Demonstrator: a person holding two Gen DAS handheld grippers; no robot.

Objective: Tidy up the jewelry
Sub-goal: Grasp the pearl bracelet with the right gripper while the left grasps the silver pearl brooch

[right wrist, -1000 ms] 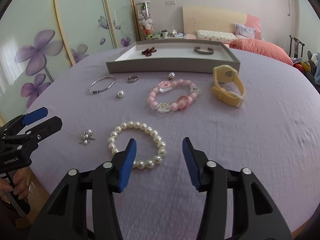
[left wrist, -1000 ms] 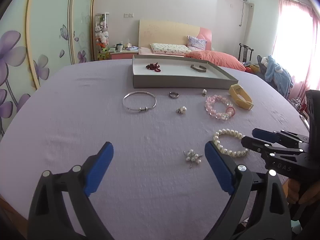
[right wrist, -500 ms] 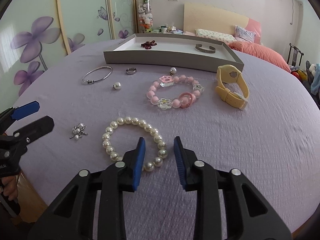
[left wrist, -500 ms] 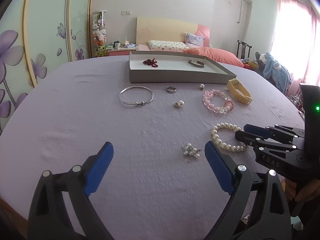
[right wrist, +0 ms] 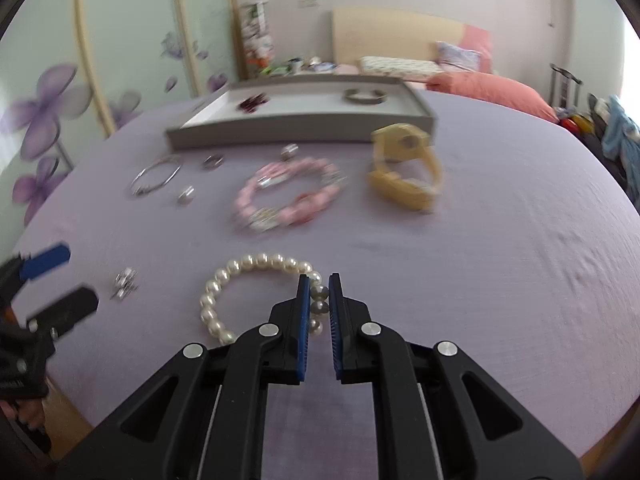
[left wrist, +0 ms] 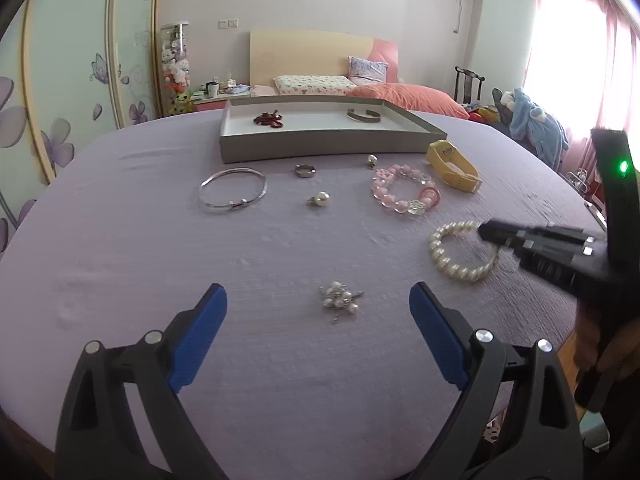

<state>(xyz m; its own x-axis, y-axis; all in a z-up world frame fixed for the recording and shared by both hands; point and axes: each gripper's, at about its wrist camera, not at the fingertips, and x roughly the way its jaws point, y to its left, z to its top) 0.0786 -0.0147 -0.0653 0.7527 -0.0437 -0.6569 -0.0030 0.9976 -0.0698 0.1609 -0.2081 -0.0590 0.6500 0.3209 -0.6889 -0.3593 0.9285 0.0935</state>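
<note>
My bench point(left wrist: 120, 264) is round, draped in wrinkled lilac cloth. At its far side sits a shallow grey tray point(left wrist: 320, 146). Before it lie a yellow watch point(right wrist: 404, 176), a pink bead bracelet point(right wrist: 288, 196) and a thin silver bangle point(left wrist: 232, 195). My right tool point(right wrist: 319, 304) has just been closing and now pinches the glossy pearl bracelet point(right wrist: 224, 292) near me. My left tool point(left wrist: 318, 312) gapes wide, empty, over a small pearl brooch point(left wrist: 340, 300).
</note>
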